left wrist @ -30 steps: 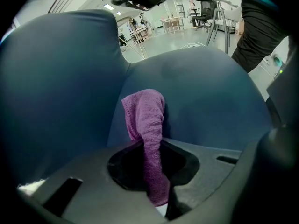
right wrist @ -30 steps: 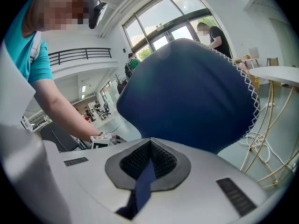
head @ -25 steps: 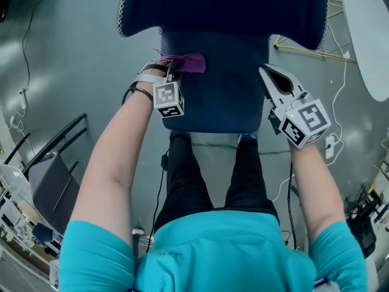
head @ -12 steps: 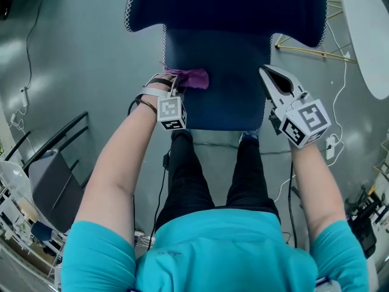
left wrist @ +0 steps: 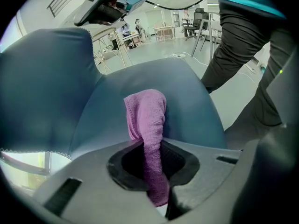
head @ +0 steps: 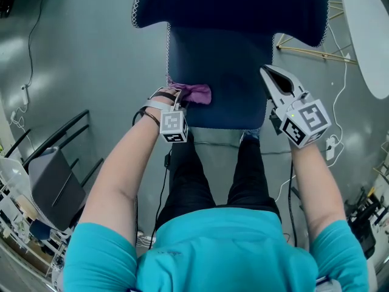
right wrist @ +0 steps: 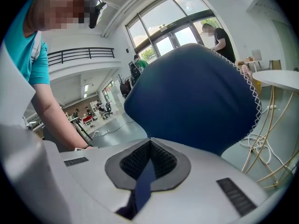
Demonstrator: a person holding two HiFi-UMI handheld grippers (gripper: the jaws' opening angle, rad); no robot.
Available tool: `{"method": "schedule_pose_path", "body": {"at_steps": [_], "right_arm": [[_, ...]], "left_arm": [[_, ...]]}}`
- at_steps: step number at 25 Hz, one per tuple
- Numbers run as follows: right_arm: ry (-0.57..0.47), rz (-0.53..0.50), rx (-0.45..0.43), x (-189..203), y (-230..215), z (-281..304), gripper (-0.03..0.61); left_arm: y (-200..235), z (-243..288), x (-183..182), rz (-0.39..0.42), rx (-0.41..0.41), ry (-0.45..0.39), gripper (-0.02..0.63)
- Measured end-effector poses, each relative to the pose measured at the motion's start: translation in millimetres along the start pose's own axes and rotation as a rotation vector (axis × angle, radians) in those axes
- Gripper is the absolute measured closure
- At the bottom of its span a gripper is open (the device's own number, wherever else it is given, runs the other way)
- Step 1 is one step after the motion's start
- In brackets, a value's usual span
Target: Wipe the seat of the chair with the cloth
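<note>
Grey floor surrounds one blue chair (head: 231, 5). Of two grippers, the left gripper (head: 177, 97), at the seat's (head: 225, 66) 8 o'clock, clenches the one purple cloth (head: 197, 93) lying on the seat's near-left corner. The right gripper (head: 268, 73), at 3 o'clock, is closed and empty.

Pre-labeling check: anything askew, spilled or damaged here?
Nothing stands out. The left gripper is shut on the purple cloth, which lies on the chair seat near its left edge. The right gripper sits by the seat's right edge, jaws together.
</note>
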State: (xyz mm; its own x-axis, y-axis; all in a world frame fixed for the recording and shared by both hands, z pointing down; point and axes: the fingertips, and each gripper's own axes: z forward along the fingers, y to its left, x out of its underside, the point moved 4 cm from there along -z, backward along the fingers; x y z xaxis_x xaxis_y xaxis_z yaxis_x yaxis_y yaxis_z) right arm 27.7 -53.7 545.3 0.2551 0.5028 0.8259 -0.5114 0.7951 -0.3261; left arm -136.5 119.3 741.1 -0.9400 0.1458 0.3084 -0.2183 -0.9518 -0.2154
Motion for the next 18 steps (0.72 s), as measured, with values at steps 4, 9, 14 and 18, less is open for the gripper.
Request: {"method": "schedule_pose_path", "body": {"at_steps": [4, 9, 14, 18], "right_arm": [[-0.004, 0.0, -0.006, -1.8, 2.9, 1.8, 0.583], [-0.009, -0.002, -0.01, -3.3, 6.5, 1.6, 0.583], [-0.005, -0.002, -0.011, -2.1, 8.0, 0.7, 0.581], [-0.005, 0.001, -0.014, -2.7, 8.8, 2.0, 0.581]], "left_arm": [[-12.7, -3.7, -1.6, -0.016, 0.008, -0.01, 0.563], [-32.8, -8.3, -3.9, -0.022, 0.036, -0.022, 0.563], [-51.1, -11.6, -5.6, -0.044, 0.052, -0.031, 0.563], [-59.8, -15.0, -7.4, -0.049, 0.075, -0.039, 0.563]]}}
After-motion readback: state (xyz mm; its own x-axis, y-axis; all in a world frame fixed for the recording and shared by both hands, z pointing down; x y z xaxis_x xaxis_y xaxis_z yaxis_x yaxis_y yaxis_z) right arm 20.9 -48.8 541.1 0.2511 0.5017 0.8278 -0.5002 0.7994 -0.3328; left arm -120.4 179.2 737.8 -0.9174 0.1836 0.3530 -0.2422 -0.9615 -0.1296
